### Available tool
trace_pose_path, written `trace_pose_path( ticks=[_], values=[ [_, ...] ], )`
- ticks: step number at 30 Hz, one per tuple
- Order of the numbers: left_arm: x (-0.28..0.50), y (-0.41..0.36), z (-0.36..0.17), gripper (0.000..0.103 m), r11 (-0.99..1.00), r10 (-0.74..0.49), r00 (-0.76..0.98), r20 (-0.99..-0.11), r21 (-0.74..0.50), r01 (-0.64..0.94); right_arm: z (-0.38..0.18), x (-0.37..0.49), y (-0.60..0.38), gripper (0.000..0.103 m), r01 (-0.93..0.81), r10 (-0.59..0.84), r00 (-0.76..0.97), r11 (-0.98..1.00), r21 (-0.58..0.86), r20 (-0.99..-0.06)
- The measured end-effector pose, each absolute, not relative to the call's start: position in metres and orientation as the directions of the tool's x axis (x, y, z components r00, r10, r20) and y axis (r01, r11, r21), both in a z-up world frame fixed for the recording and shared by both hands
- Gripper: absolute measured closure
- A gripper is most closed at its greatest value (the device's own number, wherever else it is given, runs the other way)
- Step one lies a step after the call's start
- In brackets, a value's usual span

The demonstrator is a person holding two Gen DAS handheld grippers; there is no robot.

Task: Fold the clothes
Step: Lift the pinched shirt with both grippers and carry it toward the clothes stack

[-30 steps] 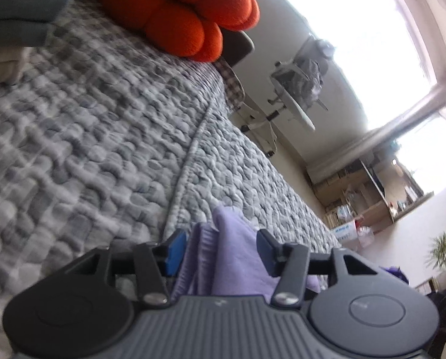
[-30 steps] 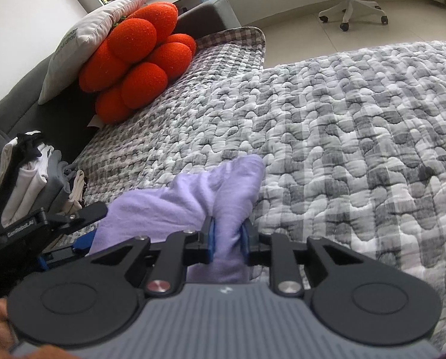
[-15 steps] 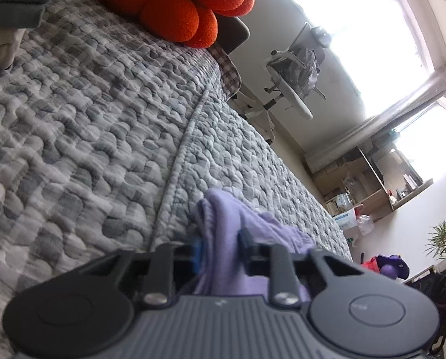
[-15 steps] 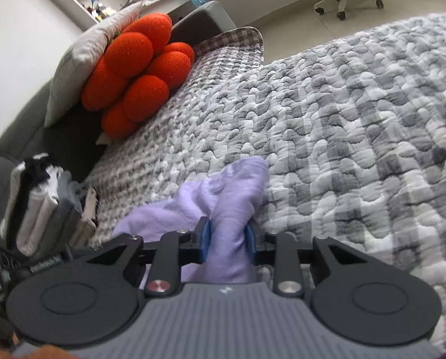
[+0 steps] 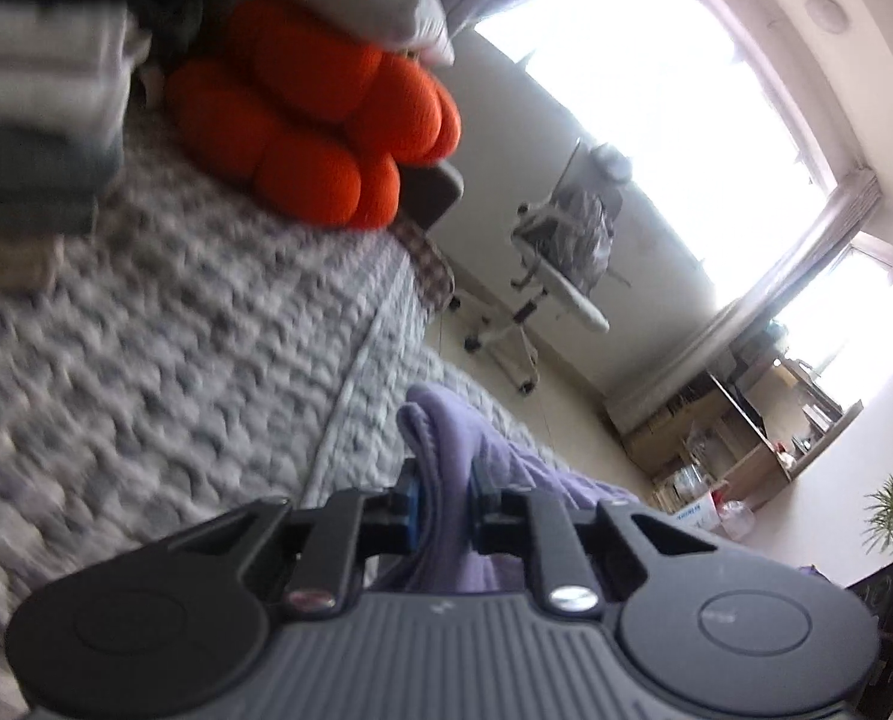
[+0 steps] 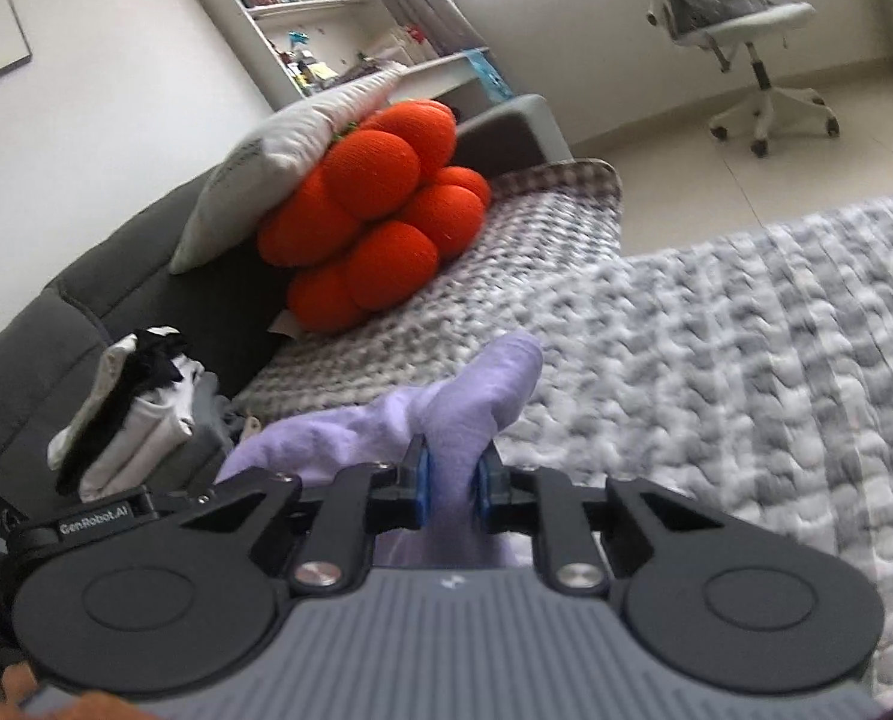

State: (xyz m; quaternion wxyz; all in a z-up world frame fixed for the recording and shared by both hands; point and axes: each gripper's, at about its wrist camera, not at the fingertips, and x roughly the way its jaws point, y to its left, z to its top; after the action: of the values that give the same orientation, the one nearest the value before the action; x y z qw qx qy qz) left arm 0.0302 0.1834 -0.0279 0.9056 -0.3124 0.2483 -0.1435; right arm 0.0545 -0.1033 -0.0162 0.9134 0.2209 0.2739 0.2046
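Bunching lengthwise between both closing jaws, the lilac garment (image 6: 476,402) pokes toward the bed's far edge; orange cushion (image 6: 380,228), folded stack (image 6: 128,414) beyond.

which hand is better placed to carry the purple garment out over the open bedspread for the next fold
Right, probably. The right tool is closing on the purple garment with open bedspread ahead. The left tool, also closing on it, faces the stacked clothes and orange cushion.

Both grippers' fingers (image 5: 411,501) (image 6: 417,483) closing, pinched.
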Motion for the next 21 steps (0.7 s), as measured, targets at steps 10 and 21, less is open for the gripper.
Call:
trace_pose_path(
  ticks=[10, 21],
  values=[
    [0.013, 0.222, 0.012, 0.088, 0.782, -0.304, 0.900, -0.312, -0.622, 0.048, 0.018, 0.066, -0.058, 0.085, -0.361, 0.556, 0.750, 0.798, 0.483, -0.358],
    [-0.013, 0.285, 0.051, 0.088, 0.792, -0.151, 0.955, -0.256, -0.609, -0.038, 0.055, 0.083, 0.016, 0.085, -0.503, 0.650, 0.694, 0.745, 0.438, -0.309]
  ],
)
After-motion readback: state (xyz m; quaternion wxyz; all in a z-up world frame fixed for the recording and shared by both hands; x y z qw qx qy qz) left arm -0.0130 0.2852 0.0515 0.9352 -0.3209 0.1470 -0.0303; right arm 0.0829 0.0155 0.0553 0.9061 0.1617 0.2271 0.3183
